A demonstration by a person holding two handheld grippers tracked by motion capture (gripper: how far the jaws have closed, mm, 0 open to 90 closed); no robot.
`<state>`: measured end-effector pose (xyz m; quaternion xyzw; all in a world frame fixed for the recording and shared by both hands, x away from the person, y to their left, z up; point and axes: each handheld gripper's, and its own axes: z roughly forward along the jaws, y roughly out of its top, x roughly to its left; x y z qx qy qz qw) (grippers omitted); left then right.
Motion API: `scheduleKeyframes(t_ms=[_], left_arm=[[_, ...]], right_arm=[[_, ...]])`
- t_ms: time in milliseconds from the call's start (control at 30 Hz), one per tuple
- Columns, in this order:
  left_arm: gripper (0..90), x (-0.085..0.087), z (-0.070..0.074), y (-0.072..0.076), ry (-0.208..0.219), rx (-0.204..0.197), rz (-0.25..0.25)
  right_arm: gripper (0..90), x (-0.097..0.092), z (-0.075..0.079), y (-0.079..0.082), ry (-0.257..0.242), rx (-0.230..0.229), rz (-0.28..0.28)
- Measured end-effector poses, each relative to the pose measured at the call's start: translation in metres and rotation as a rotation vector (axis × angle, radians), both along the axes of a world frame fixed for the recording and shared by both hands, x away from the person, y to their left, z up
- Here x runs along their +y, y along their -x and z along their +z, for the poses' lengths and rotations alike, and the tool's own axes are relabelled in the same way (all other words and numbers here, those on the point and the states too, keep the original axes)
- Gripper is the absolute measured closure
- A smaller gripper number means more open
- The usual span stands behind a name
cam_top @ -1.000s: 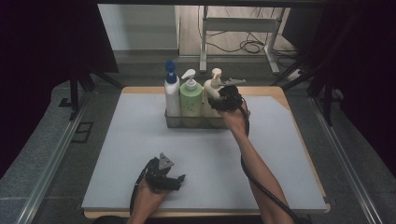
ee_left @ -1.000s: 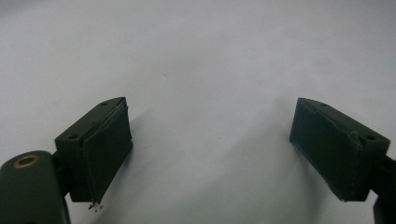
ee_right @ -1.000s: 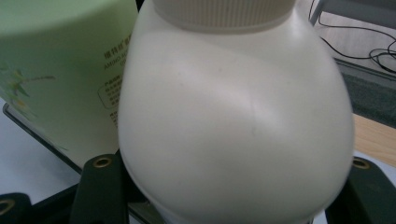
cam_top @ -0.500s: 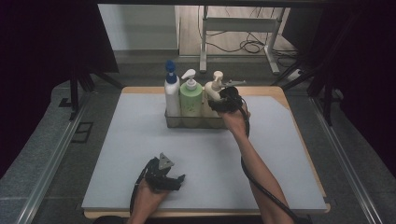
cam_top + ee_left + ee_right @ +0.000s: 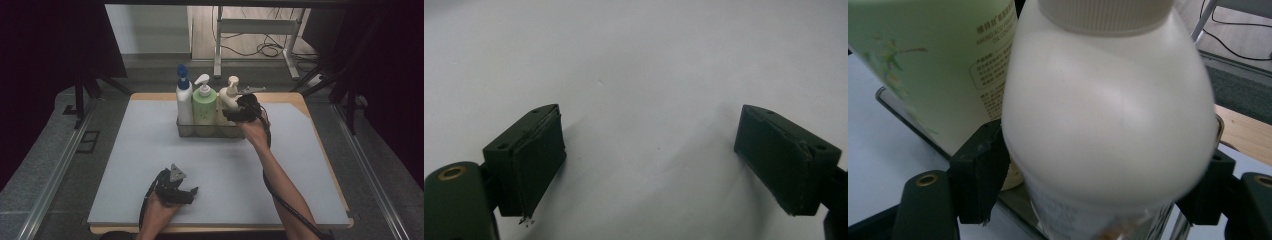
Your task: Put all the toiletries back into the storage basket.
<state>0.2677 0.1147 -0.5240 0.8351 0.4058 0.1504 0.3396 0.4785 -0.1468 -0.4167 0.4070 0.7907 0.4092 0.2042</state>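
Note:
A clear tray [image 5: 210, 131] at the far middle of the table holds three pump bottles: a white one with a blue cap [image 5: 182, 100], a green one [image 5: 205, 107] and a cream one [image 5: 227, 102]. My right gripper [image 5: 235, 114] reaches the cream bottle from the right. In the right gripper view the cream bottle [image 5: 1108, 110] stands between the jaws of the right gripper [image 5: 1098, 195], which have just been opening, beside the green bottle [image 5: 933, 55]. My left gripper [image 5: 187, 195] rests open near the front edge. In its own view the left gripper [image 5: 649, 160] holds nothing over bare mat.
A pale grey mat [image 5: 125, 150] covers the wooden table. A metal stand and cables [image 5: 260, 45] lie on the floor behind it. The right gripper's cable [image 5: 280, 200] trails along the forearm to the front edge.
No visible motion of either hand or of the bottles in the high view.

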Motion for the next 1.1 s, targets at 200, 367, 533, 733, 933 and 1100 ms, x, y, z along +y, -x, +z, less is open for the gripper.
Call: scheduleKeyframes(t_ms=[200,367,533,733,933,1100], left_arm=[[12.2,0.0,0.0,0.0,-0.001,-0.001,-0.002],[12.2,0.0,0.0,0.0,-0.002,0.0,-0.002],[12.2,0.0,0.0,0.0,-0.001,-0.001,-0.002],[12.3,0.0,0.0,0.0,0.003,-0.002,0.001],[12.3,0.0,0.0,0.0,0.001,0.0,0.0],[12.3,0.0,0.0,0.0,0.001,-0.001,0.001]], right_arm=[[25.6,-0.012,0.003,0.007,0.007,0.004,0.013],[26.9,-0.022,0.004,0.014,-0.001,0.012,0.022],[28.5,-0.032,0.003,0.022,-0.004,0.024,0.034],[32.6,-0.049,0.002,0.029,0.009,0.049,0.055],[37.9,-0.067,0.001,0.03,-0.003,0.076,0.024],[45.3,-0.074,-0.004,0.024,-0.02,0.105,-0.009]])
